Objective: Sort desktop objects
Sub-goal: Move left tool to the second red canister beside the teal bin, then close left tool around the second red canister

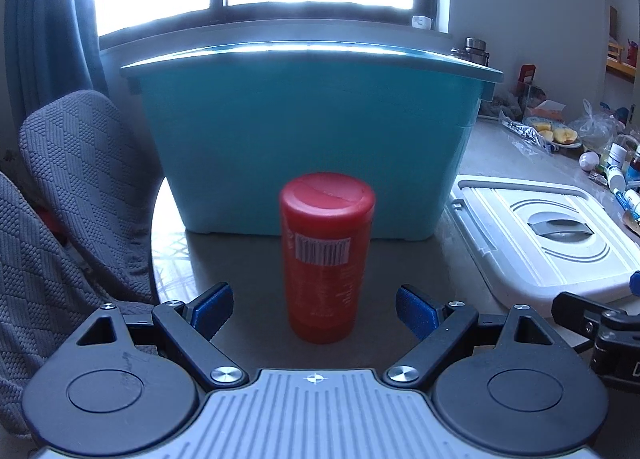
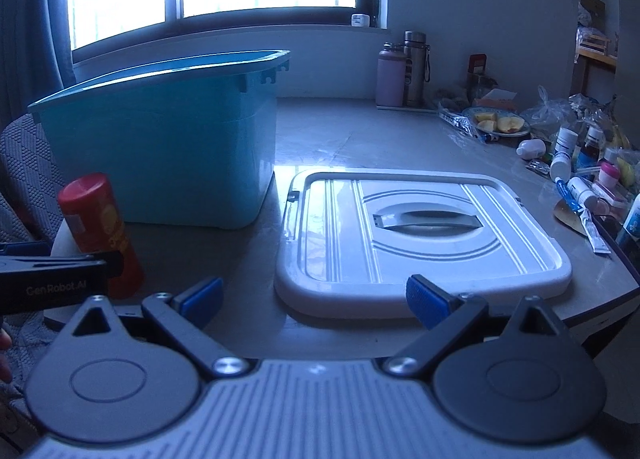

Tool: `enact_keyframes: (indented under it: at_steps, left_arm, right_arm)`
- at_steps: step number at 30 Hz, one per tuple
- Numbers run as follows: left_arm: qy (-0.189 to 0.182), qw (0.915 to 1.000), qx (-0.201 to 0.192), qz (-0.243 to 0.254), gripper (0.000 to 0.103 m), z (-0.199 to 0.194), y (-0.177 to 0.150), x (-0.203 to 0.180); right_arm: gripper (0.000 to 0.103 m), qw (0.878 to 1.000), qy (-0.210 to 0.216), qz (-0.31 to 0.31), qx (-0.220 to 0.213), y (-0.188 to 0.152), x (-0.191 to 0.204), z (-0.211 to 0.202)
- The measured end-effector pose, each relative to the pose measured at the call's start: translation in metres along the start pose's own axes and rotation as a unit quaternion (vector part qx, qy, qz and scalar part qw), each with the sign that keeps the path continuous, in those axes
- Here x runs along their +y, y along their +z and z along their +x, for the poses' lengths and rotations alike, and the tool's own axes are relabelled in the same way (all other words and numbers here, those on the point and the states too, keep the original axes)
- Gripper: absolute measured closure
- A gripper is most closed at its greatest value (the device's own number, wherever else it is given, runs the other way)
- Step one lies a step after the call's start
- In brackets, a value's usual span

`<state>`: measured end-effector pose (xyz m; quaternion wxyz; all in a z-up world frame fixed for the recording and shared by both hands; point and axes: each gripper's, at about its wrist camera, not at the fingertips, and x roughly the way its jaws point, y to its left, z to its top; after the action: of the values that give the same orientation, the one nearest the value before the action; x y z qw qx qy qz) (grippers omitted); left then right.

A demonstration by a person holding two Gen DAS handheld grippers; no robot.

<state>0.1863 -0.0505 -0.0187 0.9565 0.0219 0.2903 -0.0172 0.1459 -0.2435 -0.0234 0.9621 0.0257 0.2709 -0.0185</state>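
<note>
A red canister (image 1: 325, 255) with a barcode label stands upright on the table in front of a teal storage bin (image 1: 308, 135). My left gripper (image 1: 314, 313) is open, its blue pads on either side of the canister's base, not touching it. In the right wrist view the canister (image 2: 100, 231) stands at the far left beside the bin (image 2: 160, 147), partly behind the left gripper's black body. My right gripper (image 2: 316, 301) is open and empty, just before the near edge of the bin's white lid (image 2: 420, 235), which lies flat on the table.
A grey knitted chair cover (image 1: 72, 187) is at the left. Medicine bottles and tubes (image 2: 576, 175), a plate of apple pieces (image 2: 498, 123) and plastic bags crowd the table's right side. Two flasks (image 2: 404, 71) stand by the back wall.
</note>
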Motion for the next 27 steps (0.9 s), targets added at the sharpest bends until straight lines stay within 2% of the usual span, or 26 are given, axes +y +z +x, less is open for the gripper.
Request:
enact_keyframes:
  at_steps: [10,16,17,18,23,27]
  left_arm:
    - [-0.012,0.9998,0.009,0.009,0.013,0.023,0.003,-0.001]
    - [-0.003,0.9999,0.007,0.015,0.016,0.038,0.005,-0.004]
    - [0.003,0.9999,0.003,0.016,0.042,0.040,0.006,-0.005]
    - [0.005,0.9999,0.002,0.016,0.053,0.040,0.007,-0.004]
    - [0.014,0.9997,-0.003,0.021,0.054,0.032,0.011,-0.003]
    - [0.015,0.9999,-0.001,0.006,0.054,0.023,0.012,0.002]
  right_arm:
    - [0.005,1.000,-0.014,0.005,0.010,0.000,-0.007,0.007]
    - [0.005,1.000,-0.017,0.005,0.015,0.001,-0.008,0.011]
    - [0.005,1.000,-0.017,0.006,0.015,0.002,-0.008,0.012]
    - [0.005,1.000,-0.016,0.007,0.015,0.002,-0.009,0.012]
    - [0.005,1.000,-0.010,0.016,0.013,0.003,-0.011,0.011]
    - [0.005,1.000,0.000,0.017,0.010,0.003,-0.008,0.009]
